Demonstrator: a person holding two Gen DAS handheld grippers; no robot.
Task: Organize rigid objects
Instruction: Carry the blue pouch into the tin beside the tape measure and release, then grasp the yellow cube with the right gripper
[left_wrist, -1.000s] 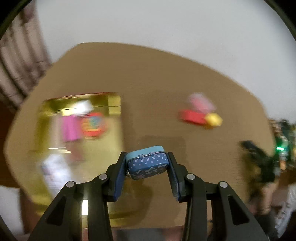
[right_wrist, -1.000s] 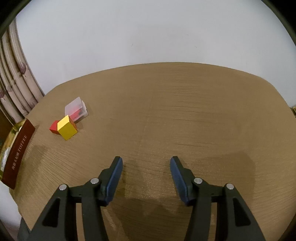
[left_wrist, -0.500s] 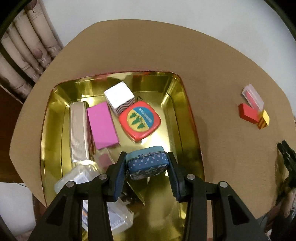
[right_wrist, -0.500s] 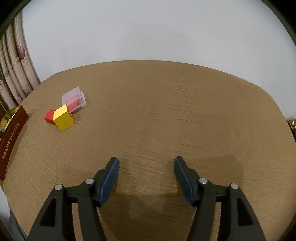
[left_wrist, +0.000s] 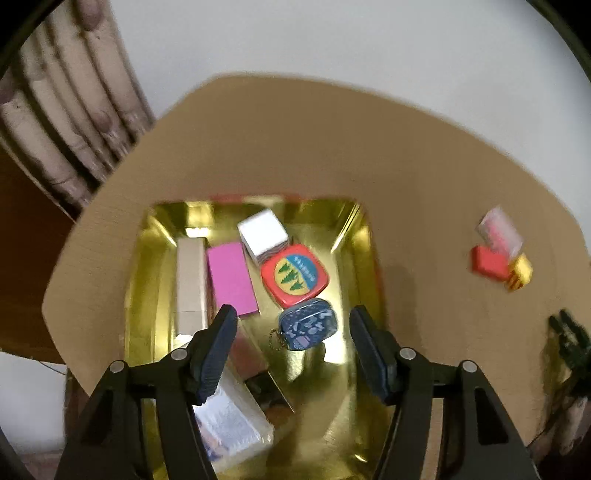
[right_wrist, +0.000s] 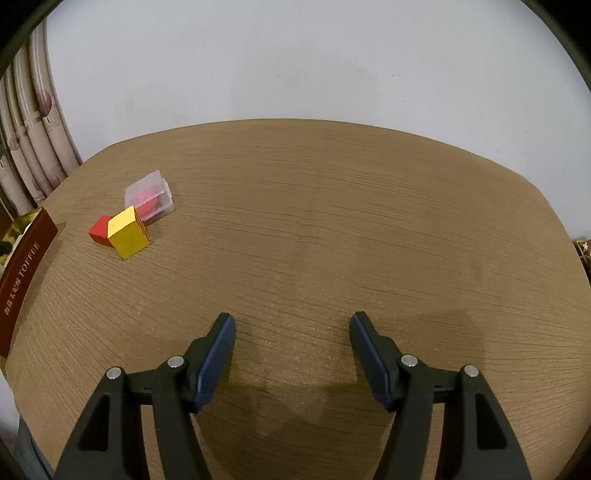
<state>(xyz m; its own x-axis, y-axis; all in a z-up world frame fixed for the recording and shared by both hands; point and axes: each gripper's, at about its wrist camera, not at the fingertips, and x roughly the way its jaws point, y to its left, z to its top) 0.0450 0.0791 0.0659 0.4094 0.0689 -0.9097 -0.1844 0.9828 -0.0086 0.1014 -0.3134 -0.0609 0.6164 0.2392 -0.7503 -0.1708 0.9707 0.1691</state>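
My left gripper (left_wrist: 291, 328) is open and empty above a gold tin tray (left_wrist: 356, 236). A small blue patterned tin (left_wrist: 308, 328) with a bead chain lies in the tray below the jaws, next to a red tin with trees (left_wrist: 294, 275), a pink box (left_wrist: 231, 278), a white cube (left_wrist: 263, 234) and a beige box (left_wrist: 191, 280). On the table to the right lie a red block (left_wrist: 487, 260), a yellow block (left_wrist: 520, 273) and a clear case (left_wrist: 500, 230). My right gripper (right_wrist: 291, 332) is open and empty over bare table; the yellow block (right_wrist: 127, 236), red block (right_wrist: 99, 233) and clear case (right_wrist: 149, 195) lie to its far left.
A clear plastic packet (left_wrist: 232, 421) fills the tray's near left corner. The tray's dark red side (right_wrist: 26, 273) stands at the left edge of the right wrist view. The round wooden table (right_wrist: 332, 221) ends at a white wall; curtains (left_wrist: 55, 122) hang at the left.
My left gripper carried the blue tin left over the tray, opened and let it go; the tin now lies in the tray. My right gripper stayed open and shifted slightly.
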